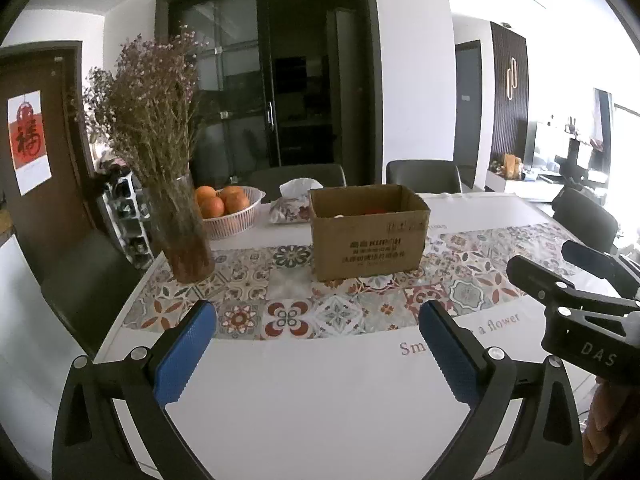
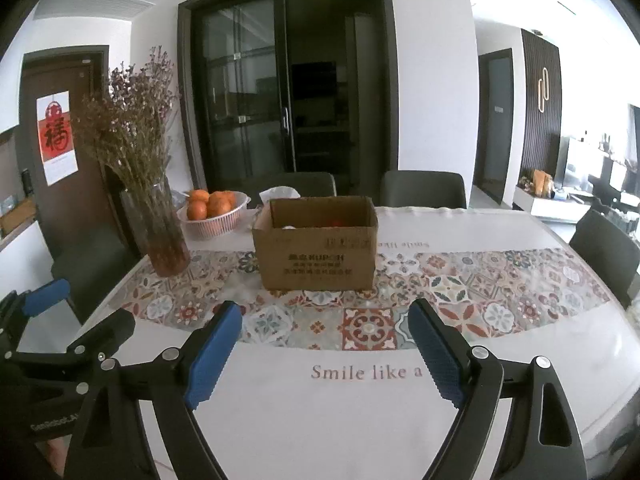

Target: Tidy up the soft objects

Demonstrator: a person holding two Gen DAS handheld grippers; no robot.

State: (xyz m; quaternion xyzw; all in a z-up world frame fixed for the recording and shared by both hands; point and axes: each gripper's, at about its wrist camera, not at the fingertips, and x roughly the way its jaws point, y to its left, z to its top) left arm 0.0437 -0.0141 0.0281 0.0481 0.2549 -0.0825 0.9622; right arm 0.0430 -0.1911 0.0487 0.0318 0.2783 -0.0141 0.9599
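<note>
Hovering over bare white cloth near the table (image 2: 580, 360) edge, both tools side by side. Left gripper (image 1: 318, 354): jaws wide, nothing between the blue pads. Right gripper (image 2: 326, 354): jaws also wide, empty. Cardboard box (image 2: 316, 252) straight ahead on the patterned runner, well apart from both, long axis across the view, top open. Inside, only a white bit and a red bit visible, too hidden to name. Probably nearer to the right gripper, since centred in its view. No loose soft object visible on the cloth, so next target unclear.
</note>
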